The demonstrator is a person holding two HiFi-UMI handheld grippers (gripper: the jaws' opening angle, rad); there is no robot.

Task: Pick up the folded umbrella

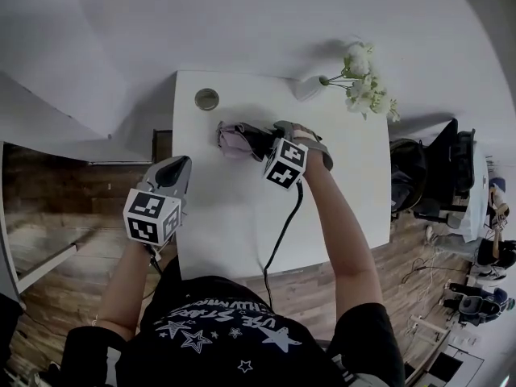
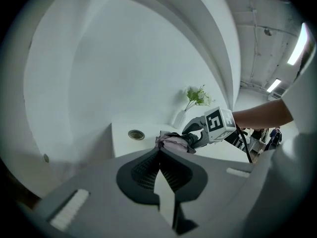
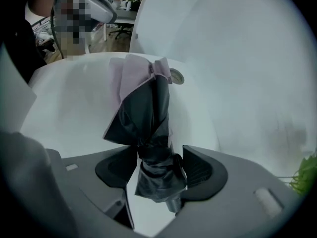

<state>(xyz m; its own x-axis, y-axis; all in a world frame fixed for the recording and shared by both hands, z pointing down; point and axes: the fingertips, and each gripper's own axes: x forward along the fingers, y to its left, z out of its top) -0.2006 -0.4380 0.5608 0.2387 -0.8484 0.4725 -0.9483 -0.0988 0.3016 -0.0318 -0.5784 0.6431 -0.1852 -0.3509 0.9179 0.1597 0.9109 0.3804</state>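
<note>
The folded umbrella [image 1: 236,139], lilac outside with a dark lining, lies near the back of the white table [image 1: 234,232]. My right gripper [image 1: 258,143] points steeply down over its handle end. In the right gripper view the strapped dark bundle [image 3: 148,133] fills the gap of the gripper [image 3: 159,155], and both pads touch it. The umbrella still rests on the tabletop. My left gripper [image 1: 179,166] hovers at the table's left edge, shut and empty, its tips [image 2: 159,151] meeting. From there the umbrella [image 2: 173,142] and the right gripper [image 2: 195,133] lie just ahead.
A round cable port [image 1: 207,98] sits in the table's back left corner. A white vase of flowers [image 1: 310,89] stands at the back right. The right gripper's cable [image 1: 282,232] trails over the front edge. Dark chairs [image 1: 427,176] stand to the right on the wooden floor.
</note>
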